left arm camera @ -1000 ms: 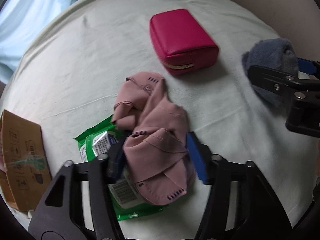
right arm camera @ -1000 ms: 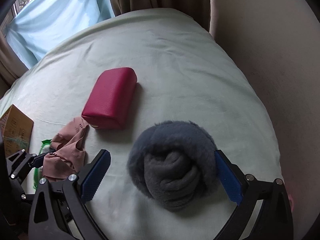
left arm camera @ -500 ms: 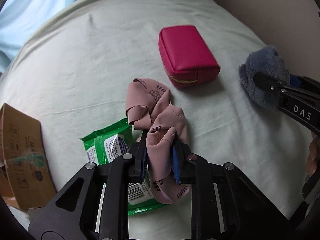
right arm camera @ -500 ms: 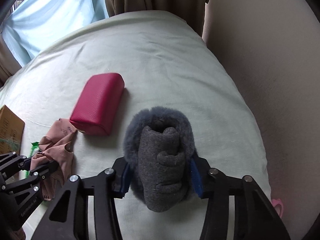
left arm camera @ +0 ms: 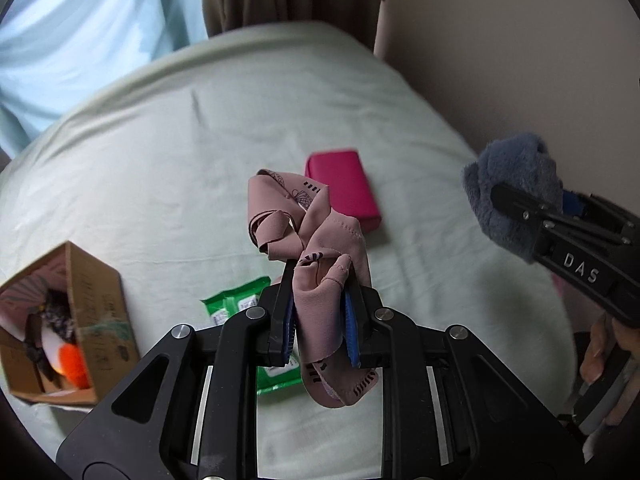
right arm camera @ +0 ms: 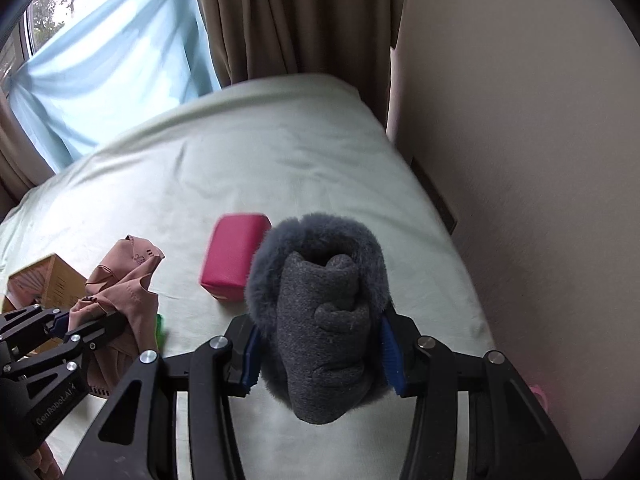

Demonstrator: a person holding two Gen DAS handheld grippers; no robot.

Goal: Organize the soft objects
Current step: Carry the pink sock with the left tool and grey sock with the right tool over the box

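Both loads now lifted off bed: left gripper (left arm camera: 320,320) pinching pink mask (left arm camera: 320,252), right gripper (right arm camera: 320,356) pinching grey fuzzy sock roll (right arm camera: 320,320); cardboard box (left arm camera: 92,292) near-left likely next

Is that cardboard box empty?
No. The tipped box shows a plush toy with orange and white parts inside.
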